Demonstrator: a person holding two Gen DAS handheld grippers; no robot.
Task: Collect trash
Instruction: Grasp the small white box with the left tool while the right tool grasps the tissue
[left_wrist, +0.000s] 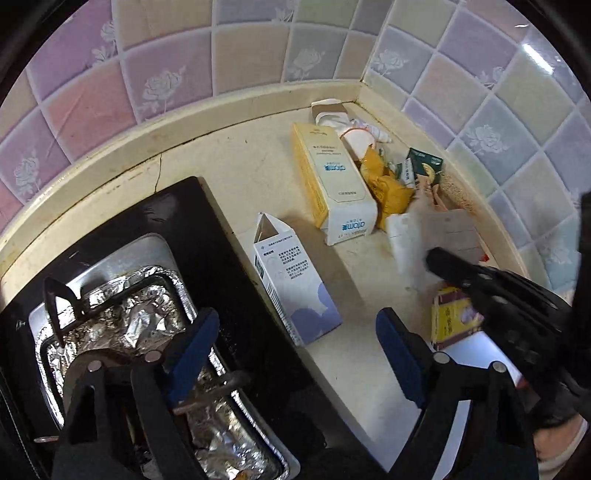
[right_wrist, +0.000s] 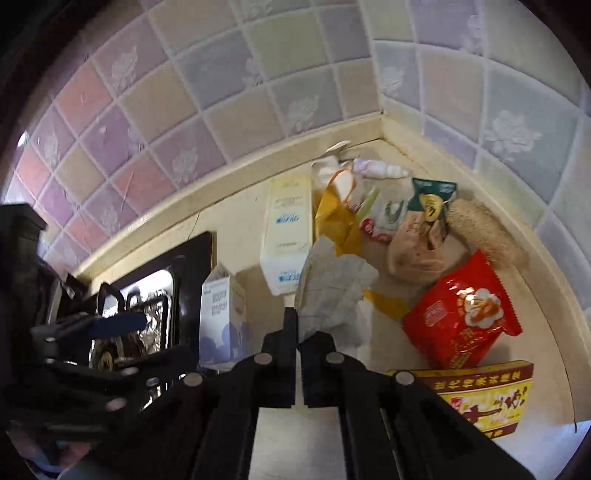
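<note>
Trash lies in the counter corner: a yellow and white carton (left_wrist: 334, 184) (right_wrist: 288, 229), a white and blue carton (left_wrist: 291, 284) (right_wrist: 221, 321), a yellow bag (left_wrist: 388, 188) (right_wrist: 334, 218), a green packet (left_wrist: 424, 166) (right_wrist: 432, 199), a red snack bag (right_wrist: 461, 314) and a red and yellow box (right_wrist: 491, 395) (left_wrist: 454, 317). My right gripper (right_wrist: 298, 325) is shut on a crumpled grey-white paper (right_wrist: 332, 288) and holds it above the counter; it shows blurred in the left wrist view (left_wrist: 424, 236). My left gripper (left_wrist: 295, 332) is open and empty, above the white and blue carton.
A black hob (left_wrist: 207, 236) with a foil-lined tray (left_wrist: 147, 317) lies at the left. Tiled walls (left_wrist: 221, 55) meet behind the trash. A brown paper bag (right_wrist: 417, 247) and spilled crumbs (right_wrist: 480, 225) lie by the right wall.
</note>
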